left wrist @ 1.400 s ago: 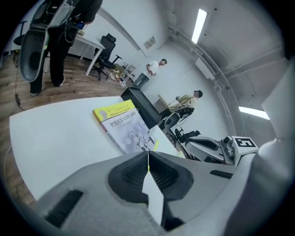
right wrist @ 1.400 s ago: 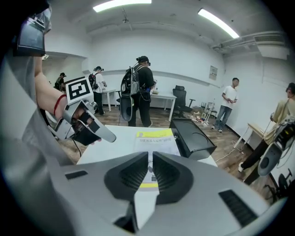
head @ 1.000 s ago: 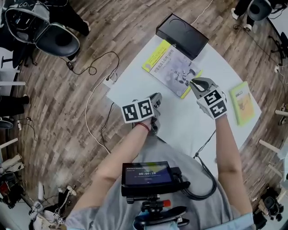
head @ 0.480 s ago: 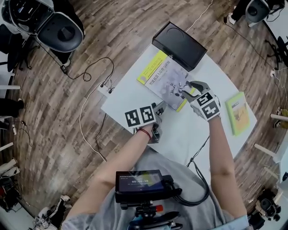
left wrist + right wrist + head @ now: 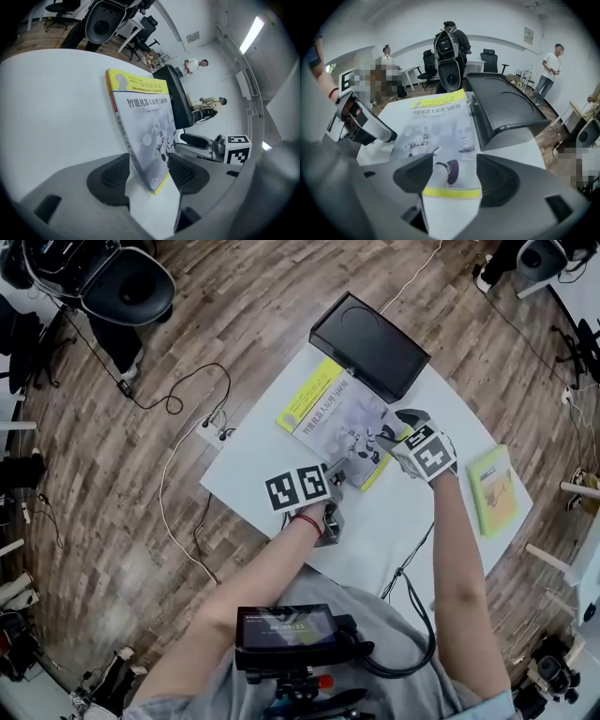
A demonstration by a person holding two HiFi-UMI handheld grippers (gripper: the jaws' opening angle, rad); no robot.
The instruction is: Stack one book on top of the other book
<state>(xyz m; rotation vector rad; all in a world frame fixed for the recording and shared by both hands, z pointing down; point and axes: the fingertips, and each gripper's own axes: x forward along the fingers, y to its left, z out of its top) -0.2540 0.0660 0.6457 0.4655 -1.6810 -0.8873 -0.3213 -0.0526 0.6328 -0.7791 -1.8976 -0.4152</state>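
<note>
L tongs (image 5: 147, 174) & R tongs (image 5: 450, 182) spread, jaws just opened, astride corner & near edge of grey book (image 5: 342, 413) flat on table (image 5: 394, 514); risk: shallow edge grips may let it sag/slip on lift.

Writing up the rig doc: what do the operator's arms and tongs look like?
Left tongs and right tongs: grey bodies, dark textured pads, each with a white cube of black square markers. Bare forearms, red band on the left wrist, grey shirt. Jaws have just been opening, the grey-and-yellow book's edge between each pair.
</note>
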